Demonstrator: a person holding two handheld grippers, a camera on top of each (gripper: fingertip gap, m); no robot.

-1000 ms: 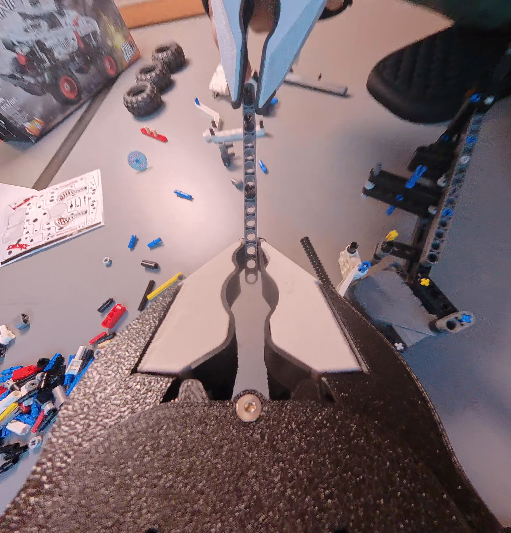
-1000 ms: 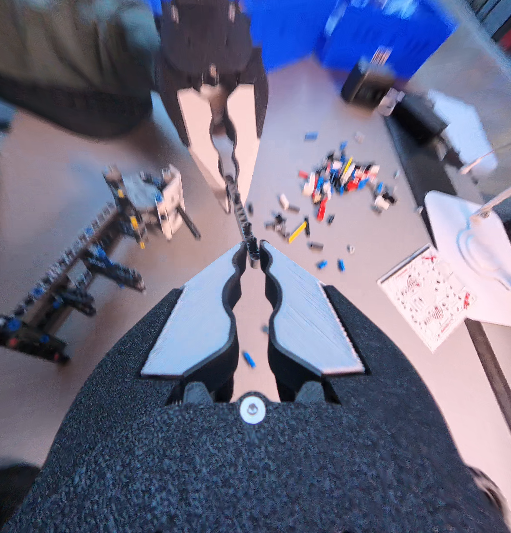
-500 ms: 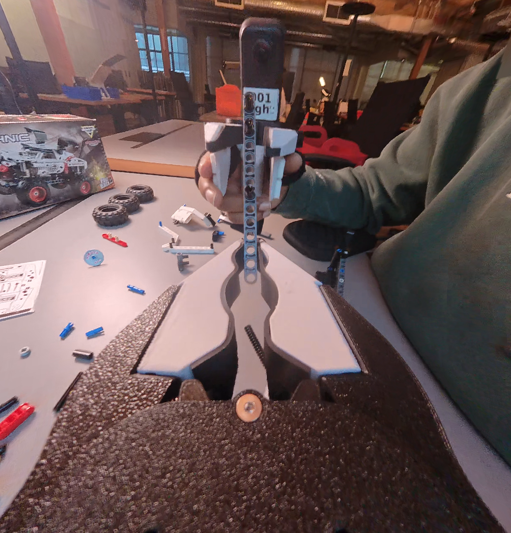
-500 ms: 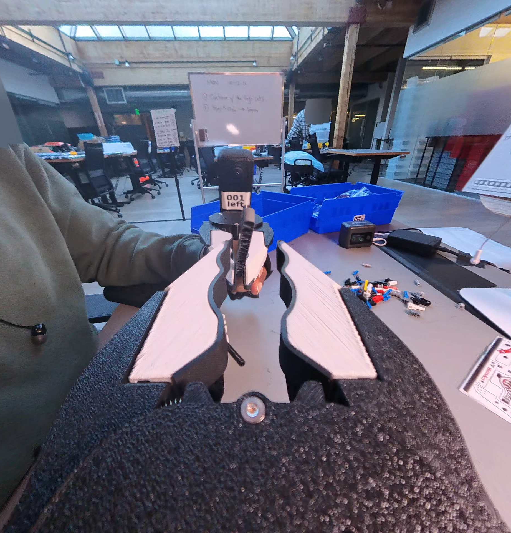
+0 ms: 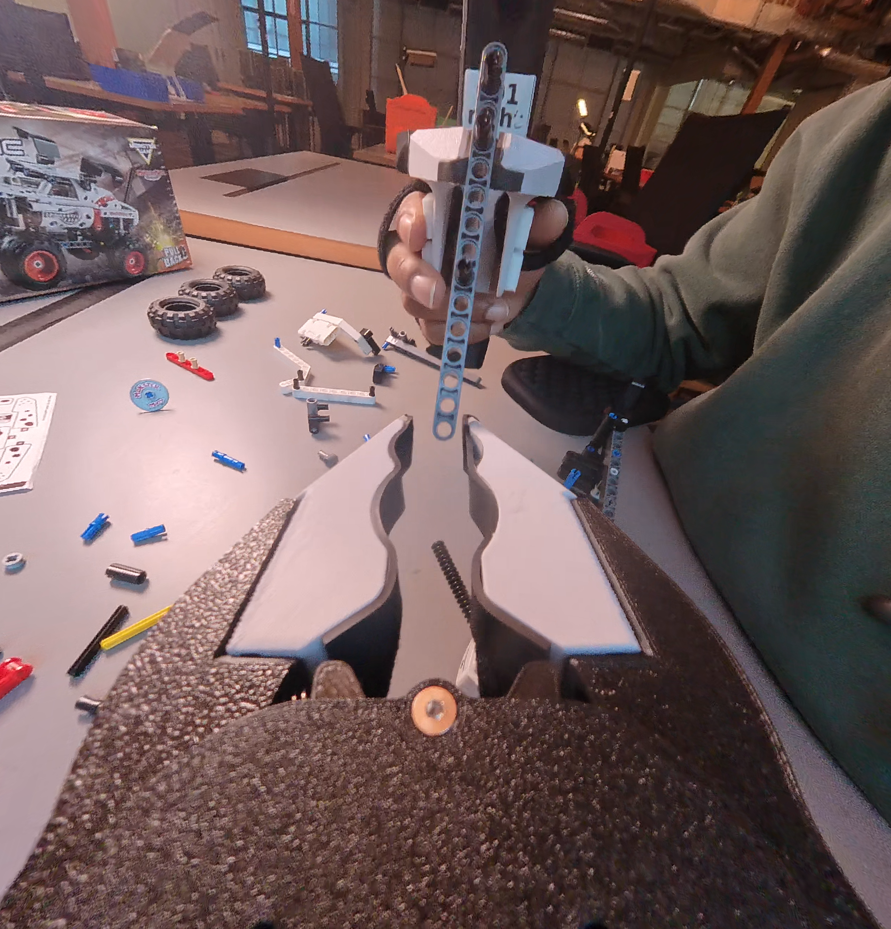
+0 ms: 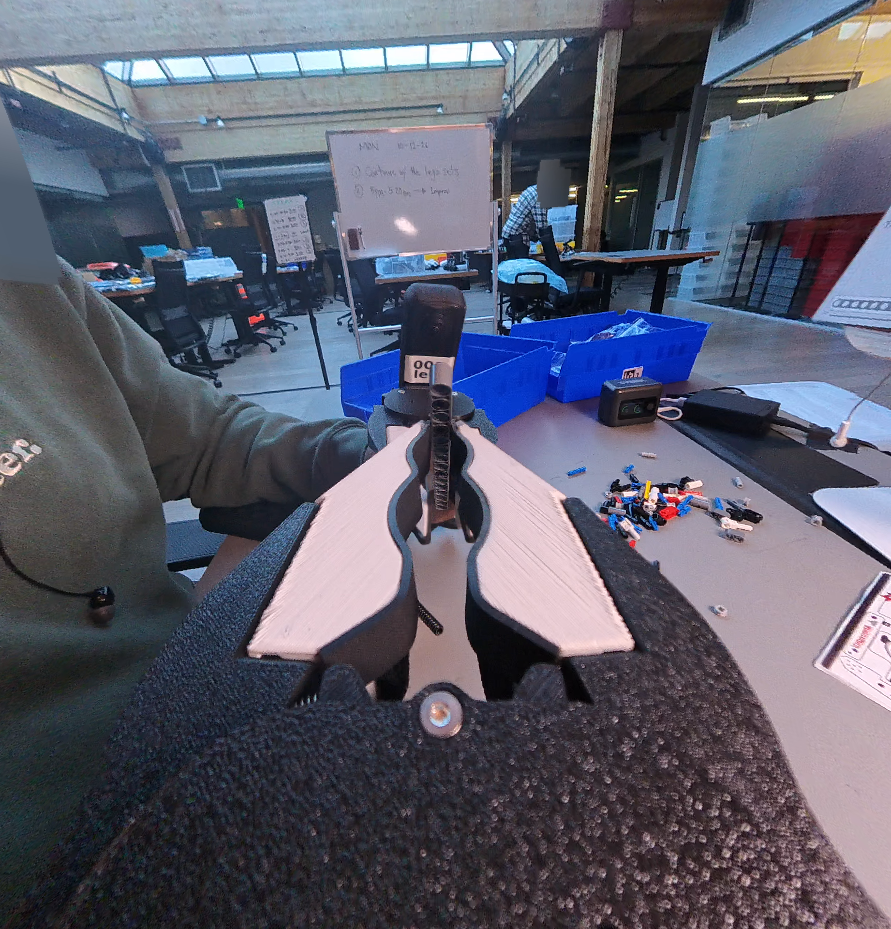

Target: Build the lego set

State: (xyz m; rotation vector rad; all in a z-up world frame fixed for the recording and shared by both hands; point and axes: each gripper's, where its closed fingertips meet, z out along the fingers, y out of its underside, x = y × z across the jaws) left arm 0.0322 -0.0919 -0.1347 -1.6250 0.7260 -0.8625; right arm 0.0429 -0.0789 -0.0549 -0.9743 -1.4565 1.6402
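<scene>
Left wrist view: the long grey perforated beam stands upright, well above the tabletop, its lower end between our left gripper tips. Jaws slightly apart, apparently not clamping. We judge the beam light, stiff and thin; best gripped across its flat faces.

Right wrist view: right gripper, held level, jaws closed on the beam's edge.

Long grey holed plastic beam upright, lower end just free between parted left gripper fingers; three black rubber tyres on grey table.
</scene>
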